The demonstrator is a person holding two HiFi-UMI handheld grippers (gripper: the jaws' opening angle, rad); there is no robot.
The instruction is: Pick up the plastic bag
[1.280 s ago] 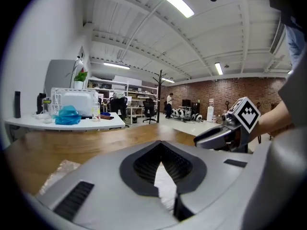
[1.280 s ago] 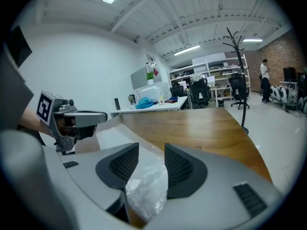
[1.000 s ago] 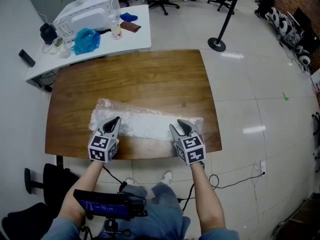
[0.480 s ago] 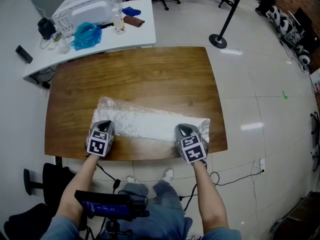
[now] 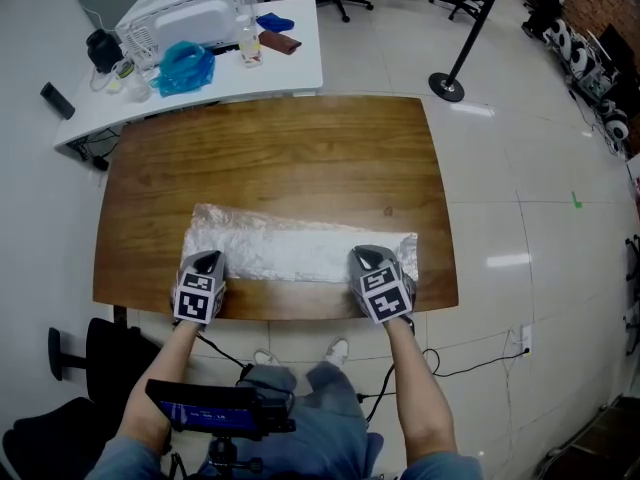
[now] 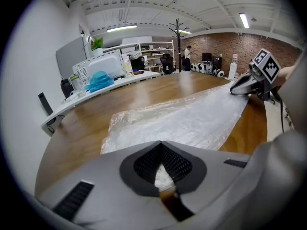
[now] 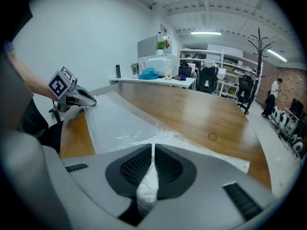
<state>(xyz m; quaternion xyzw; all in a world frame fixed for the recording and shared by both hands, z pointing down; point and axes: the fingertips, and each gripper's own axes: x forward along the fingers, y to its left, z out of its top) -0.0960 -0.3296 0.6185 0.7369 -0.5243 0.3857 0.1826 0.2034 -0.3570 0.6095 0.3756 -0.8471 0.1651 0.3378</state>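
A long clear plastic bag (image 5: 300,249) lies flat along the near side of the brown wooden table (image 5: 280,158). My left gripper (image 5: 205,264) is shut on the bag's near left corner, with a bunch of film pinched between its jaws (image 6: 163,174). My right gripper (image 5: 368,261) is shut on the bag near its right end, with a fold of film squeezed between its jaws (image 7: 148,186). In the left gripper view the bag (image 6: 192,119) stretches away to the right gripper (image 6: 247,83). The left gripper (image 7: 72,97) shows at the bag's (image 7: 120,123) far end in the right gripper view.
A white desk (image 5: 290,63) stands behind the table, carrying a microwave (image 5: 190,13), a blue bag (image 5: 185,68), a bottle (image 5: 249,43) and small items. A stanchion (image 5: 448,86) stands on the tiled floor to the right. Office chairs sit far back.
Both grippers dropped onto the bag's near edge and their jaws went from open to shut on the film. The bag now lies flatter and stretched between them.
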